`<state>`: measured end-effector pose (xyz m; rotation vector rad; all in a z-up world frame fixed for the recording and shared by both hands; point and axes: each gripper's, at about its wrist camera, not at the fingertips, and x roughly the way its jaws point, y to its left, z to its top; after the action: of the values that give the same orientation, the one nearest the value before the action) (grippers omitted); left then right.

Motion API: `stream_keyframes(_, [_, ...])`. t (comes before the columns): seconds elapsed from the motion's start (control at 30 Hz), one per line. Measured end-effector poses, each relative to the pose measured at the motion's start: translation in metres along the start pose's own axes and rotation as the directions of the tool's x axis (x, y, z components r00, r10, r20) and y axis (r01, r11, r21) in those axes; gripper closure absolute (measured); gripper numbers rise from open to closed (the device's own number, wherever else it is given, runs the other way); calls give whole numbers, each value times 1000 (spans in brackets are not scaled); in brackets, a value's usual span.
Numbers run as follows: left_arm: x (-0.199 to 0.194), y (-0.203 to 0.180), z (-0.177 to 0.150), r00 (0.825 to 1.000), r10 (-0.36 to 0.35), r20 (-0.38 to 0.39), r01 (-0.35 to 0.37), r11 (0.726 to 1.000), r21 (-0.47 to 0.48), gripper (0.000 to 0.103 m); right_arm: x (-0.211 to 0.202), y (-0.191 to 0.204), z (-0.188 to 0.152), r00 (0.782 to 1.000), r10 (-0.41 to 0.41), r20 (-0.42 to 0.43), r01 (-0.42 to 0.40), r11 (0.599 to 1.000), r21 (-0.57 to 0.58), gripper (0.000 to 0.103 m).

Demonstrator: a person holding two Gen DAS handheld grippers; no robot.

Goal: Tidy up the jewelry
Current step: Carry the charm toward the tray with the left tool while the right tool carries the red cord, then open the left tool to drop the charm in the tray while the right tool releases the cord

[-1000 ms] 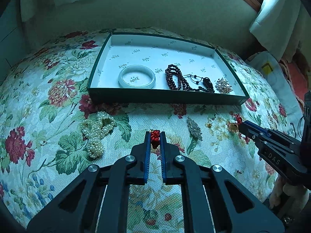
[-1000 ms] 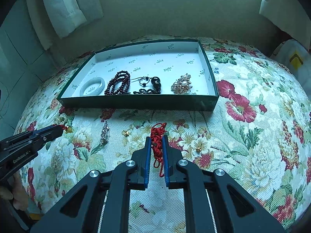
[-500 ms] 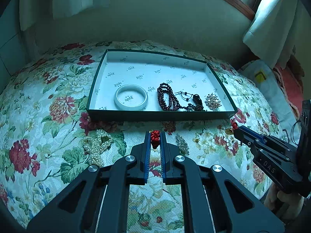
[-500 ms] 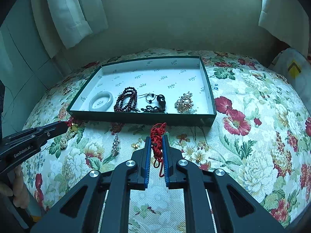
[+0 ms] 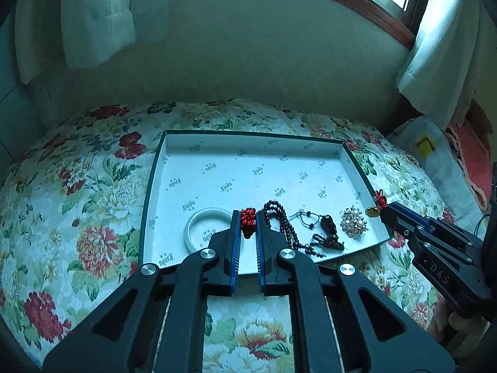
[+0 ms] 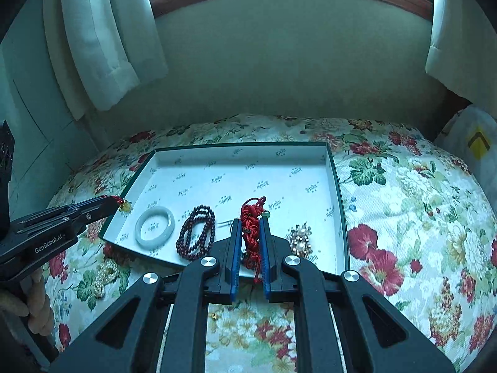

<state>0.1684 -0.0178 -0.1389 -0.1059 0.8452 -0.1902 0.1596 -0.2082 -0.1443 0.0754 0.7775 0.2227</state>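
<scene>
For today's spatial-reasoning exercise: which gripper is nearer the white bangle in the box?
Left. The left gripper hangs just beyond the box's left edge beside the white bangle; the right gripper is at the opposite edge, past the brooch.

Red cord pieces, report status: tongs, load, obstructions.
Left tongs shut on a red knotted cord. Right tongs shut on a red cord bundle. Both over the box's near edge. Nothing blocking the bare lining.

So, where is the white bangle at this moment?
The white bangle lies flat in the green-edged box, near its front left corner in the right wrist view, just left of the dark red bead string.
</scene>
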Motion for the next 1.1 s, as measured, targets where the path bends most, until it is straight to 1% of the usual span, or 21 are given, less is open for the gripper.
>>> stream_keyframes(0.17, [32,8,22,1000,16,-3,-16,1000,-12,94,29,-6,18,1000,-9,-6,9,1000,13,92])
stream_keyframes(0.3, [63,14,34,1000,16,-26,-17,1000,-25,94,59,-12,23,999,-24,-40,25,1000,13,92])
stream_keyframes(0.47, [101,17,38,995,42,-86,-43,999,-12,94,92,-20,19,994,-53,-93,55,998,9,92])
stream_keyframes(0.63, [123,20,36,989,68,-134,-68,998,5,94,105,-26,17,992,-61,-110,63,998,13,92])
stream_keyframes(0.7, [126,22,35,988,71,-138,-71,997,2,91,108,-28,16,992,-67,-111,68,998,11,92])
stream_keyframes(0.73, [127,23,35,988,71,-140,-72,997,0,87,108,-29,16,992,-64,-113,66,998,16,92])
stream_keyframes(0.77, [128,24,35,988,73,-139,-74,997,-2,81,110,-31,16,992,-57,-117,60,998,25,91])
stream_keyframes(0.8, [128,24,35,987,76,-139,-77,997,-2,78,111,-32,16,991,-51,-122,55,998,31,91])
stream_keyframes(0.87, [128,25,35,988,81,-134,-82,997,-2,63,112,-31,14,991,-46,-129,51,998,35,90])
stream_keyframes(0.97, [126,26,34,988,87,-127,-88,996,-2,52,114,-31,13,990,-41,-138,47,998,38,89])
stream_keyframes(1.0, [126,26,33,988,87,-126,-88,996,-3,51,115,-31,12,989,-39,-140,45,998,40,89])
stream_keyframes(1.03, [125,26,33,988,87,-126,-88,996,-5,48,115,-31,12,989,-37,-143,43,998,41,87])
stream_keyframes(1.1, [123,27,32,988,86,-125,-88,996,-10,44,113,-30,12,990,-33,-137,39,998,45,57])
